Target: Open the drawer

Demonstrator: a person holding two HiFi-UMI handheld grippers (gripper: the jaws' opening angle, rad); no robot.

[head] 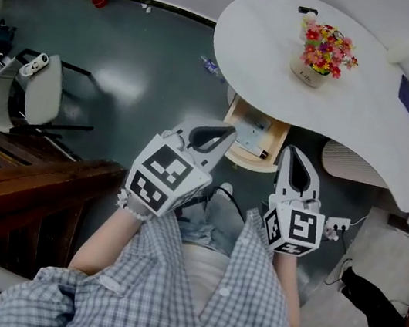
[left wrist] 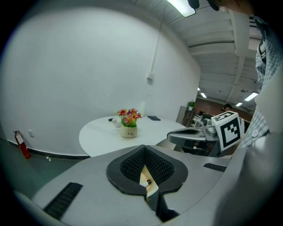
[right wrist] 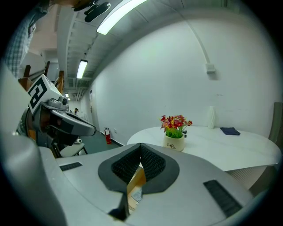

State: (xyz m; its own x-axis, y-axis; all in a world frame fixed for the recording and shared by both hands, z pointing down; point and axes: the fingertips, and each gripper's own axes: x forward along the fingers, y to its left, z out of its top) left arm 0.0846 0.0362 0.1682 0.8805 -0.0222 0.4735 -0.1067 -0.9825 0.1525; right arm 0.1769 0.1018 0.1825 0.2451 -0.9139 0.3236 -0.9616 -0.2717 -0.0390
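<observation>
Pot: white, with "Life" printed in dark letters on its side, legible in the right gripper view.
Left cube, right cube: black-and-white square codes, no letters.
Sheet in drawer: print too small to read.
No other legible text.

The light wooden drawer projects open beneath the round white table, which carries a white pot of red and yellow flowers. The grey left gripper and grey right gripper point toward the drawer, jaws apparently together.
</observation>
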